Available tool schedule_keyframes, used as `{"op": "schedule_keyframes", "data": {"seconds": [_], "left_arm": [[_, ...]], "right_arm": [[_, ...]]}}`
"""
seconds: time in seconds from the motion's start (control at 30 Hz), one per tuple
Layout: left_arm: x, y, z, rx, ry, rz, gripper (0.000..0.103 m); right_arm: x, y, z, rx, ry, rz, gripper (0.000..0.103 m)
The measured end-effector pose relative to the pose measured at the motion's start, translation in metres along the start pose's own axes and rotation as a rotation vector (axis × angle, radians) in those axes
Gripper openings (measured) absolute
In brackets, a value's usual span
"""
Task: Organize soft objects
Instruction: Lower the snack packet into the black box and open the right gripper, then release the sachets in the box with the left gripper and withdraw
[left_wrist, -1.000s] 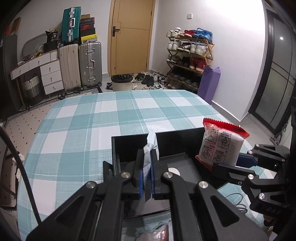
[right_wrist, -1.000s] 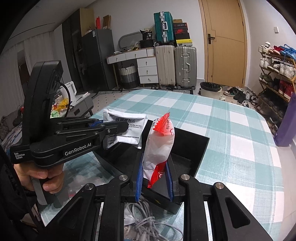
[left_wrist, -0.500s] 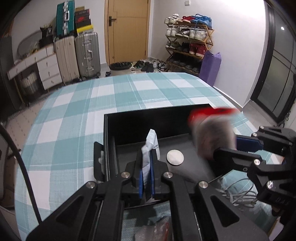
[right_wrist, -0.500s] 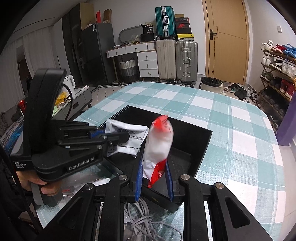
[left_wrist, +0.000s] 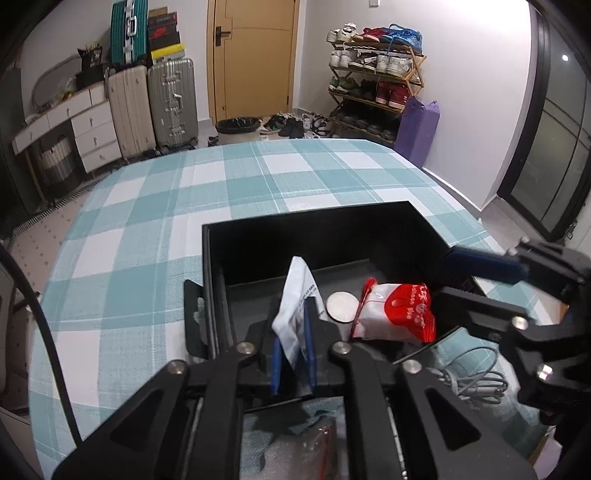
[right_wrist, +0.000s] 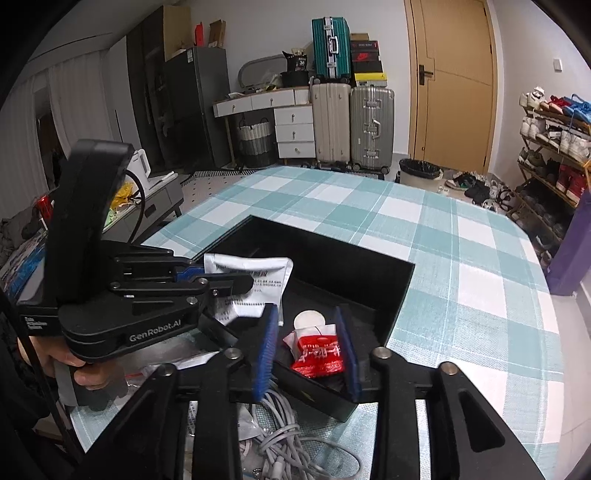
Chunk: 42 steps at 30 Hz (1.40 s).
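my right hand-held gripper has just been opening up and its blue pads now stand clear on both sides of the red-and-white packet, which isn't pinched any more. it's lying flat on the floor of the black box, right next to a round silver disc. so i'd count that one as dropped off.

my left hand-held gripper has only just started letting go too. the jaws are a crack apart with the white sachet standing up between them, leaning on the right pad. from the pictures i honestly can't tell if the pads are gripping it or it's just propped there. either way it's hanging over the near left part of the box, not down flat on the bottom yet.

so progress-wise: one soft thing in, a second about to land. what's left, as far as i can see, is the stuff outside the box on the checkered desk, near me: a clear plastic bag with red bits just below the left gripper, and a tangle of white cable by the box's near corner. no idea if the cable counts as soft stuff, but my guess is the bag goes next.
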<state>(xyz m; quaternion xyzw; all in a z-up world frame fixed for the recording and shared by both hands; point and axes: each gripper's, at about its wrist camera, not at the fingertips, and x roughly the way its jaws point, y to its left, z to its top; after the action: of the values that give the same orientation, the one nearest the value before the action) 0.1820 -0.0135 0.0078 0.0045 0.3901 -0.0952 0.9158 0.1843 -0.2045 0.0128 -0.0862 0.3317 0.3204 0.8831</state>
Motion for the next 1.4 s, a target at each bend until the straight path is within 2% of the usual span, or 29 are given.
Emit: {"op": "schedule_keyframes", "data": {"seconds": [0.07, 0.1, 0.17, 0.23, 0.3, 0.37, 0.4, 0.43, 0.5, 0.53, 0.7, 1.13, 1.4], "left_arm": [[-0.005, -0.002, 0.0, 0.006, -0.012, -0.011, 0.03], [-0.008, -0.003, 0.001, 0.007, -0.023, -0.011, 0.046], [-0.016, -0.006, 0.001, 0.013, -0.052, -0.002, 0.049], [-0.022, -0.008, 0.002, 0.017, -0.057, -0.01, 0.049], [-0.028, -0.008, 0.003, 0.013, -0.059, 0.002, 0.049], [-0.034, -0.008, 0.002, 0.011, -0.065, 0.015, 0.053], [-0.037, -0.007, 0.002, 0.007, -0.068, 0.019, 0.061], [-0.04, -0.006, 0.0, 0.001, -0.073, 0.02, 0.076], [-0.047, -0.003, -0.003, -0.023, -0.099, 0.04, 0.093], [-0.052, -0.001, -0.006, -0.035, -0.119, 0.054, 0.098], [-0.067, 0.003, -0.016, -0.062, -0.128, 0.079, 0.103], [-0.092, -0.006, -0.047, -0.036, -0.119, 0.138, 0.103], [-0.094, -0.009, -0.063, -0.029, -0.094, 0.136, 0.103]], "right_arm": [[-0.005, 0.001, 0.001, -0.008, -0.02, -0.002, 0.047], [-0.008, 0.001, 0.001, -0.01, -0.025, -0.006, 0.05], [-0.013, 0.003, 0.001, -0.013, -0.034, -0.009, 0.056], [-0.021, 0.004, 0.0, -0.009, -0.049, -0.021, 0.075], [-0.03, 0.004, -0.002, 0.008, -0.075, -0.026, 0.088], [-0.04, 0.004, -0.005, 0.024, -0.097, -0.027, 0.095], [-0.044, 0.005, -0.006, 0.029, -0.103, -0.03, 0.099], [-0.048, 0.007, -0.008, 0.034, -0.109, -0.039, 0.103], [-0.055, 0.009, -0.012, 0.036, -0.115, -0.055, 0.103], [-0.058, 0.011, -0.014, 0.038, -0.113, -0.063, 0.103], [-0.07, 0.016, -0.026, 0.068, -0.111, -0.061, 0.103], [-0.094, 0.037, -0.062, 0.098, -0.104, -0.07, 0.103], [-0.095, 0.04, -0.076, 0.109, -0.073, -0.078, 0.103]]}}
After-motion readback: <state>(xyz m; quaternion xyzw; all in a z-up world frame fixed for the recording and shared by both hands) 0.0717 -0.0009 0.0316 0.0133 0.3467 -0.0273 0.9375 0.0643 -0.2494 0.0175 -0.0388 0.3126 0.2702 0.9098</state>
